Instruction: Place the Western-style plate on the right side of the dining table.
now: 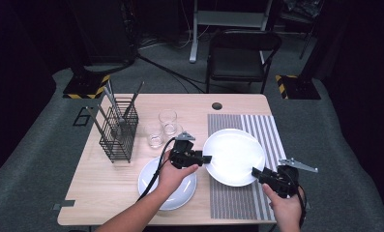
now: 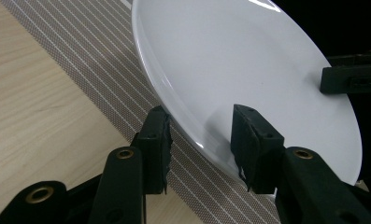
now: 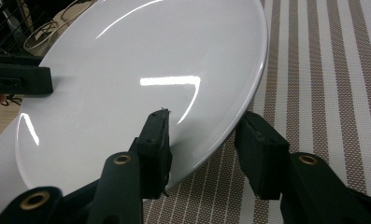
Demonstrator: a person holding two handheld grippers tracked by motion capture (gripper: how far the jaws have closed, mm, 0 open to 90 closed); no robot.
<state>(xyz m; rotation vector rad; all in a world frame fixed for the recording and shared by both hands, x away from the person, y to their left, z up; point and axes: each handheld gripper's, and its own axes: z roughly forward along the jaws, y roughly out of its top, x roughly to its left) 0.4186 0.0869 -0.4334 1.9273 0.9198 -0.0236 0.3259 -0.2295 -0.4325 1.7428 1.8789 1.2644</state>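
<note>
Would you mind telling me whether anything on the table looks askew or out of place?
The large white plate sits tilted above the striped placemat, its rim between the jaws of the left gripper and the right gripper. Nothing looks spilled or broken.

Light falls from overhead onto the pale wooden table [image 1: 107, 188], while the room around it sinks into near-black. The high view is soft and low in detail. In the right gripper view, the glossy round white plate [image 3: 127, 70] carries sharp streaks of glare just beyond the black jaws, whose near parts blur slightly. In the left gripper view, the plate casts a soft shadow on the striped woven placemat [image 2: 103, 74] beside the jaws.
</note>
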